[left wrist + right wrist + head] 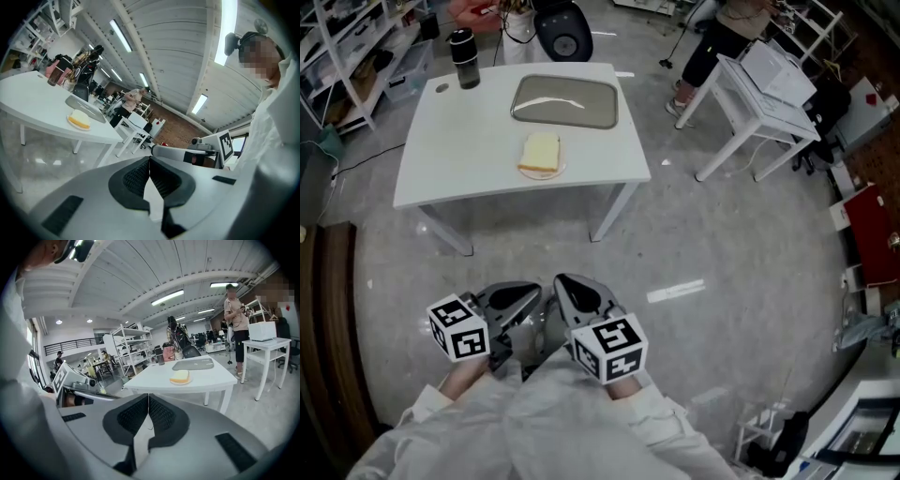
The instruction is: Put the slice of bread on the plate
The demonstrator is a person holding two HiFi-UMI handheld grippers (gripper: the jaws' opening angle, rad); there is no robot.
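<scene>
A slice of bread (541, 151) lies on a small plate (554, 173) near the front edge of the white table (459, 141). The left gripper view shows the bread (79, 118) far off, and so does the right gripper view (180, 376). Both grippers are held close to my body over the floor, well short of the table. My left gripper (517, 296) is shut with nothing in it, its pads (140, 176) meeting. My right gripper (577, 291) is shut and holds nothing either, its pads (159, 413) touching.
A grey tray (566, 101) lies behind the plate and a dark bottle (465, 58) stands at the table's far left corner. A second white table (766, 97) stands to the right with a person (722, 37) beside it. Shelving (337, 56) lines the left wall.
</scene>
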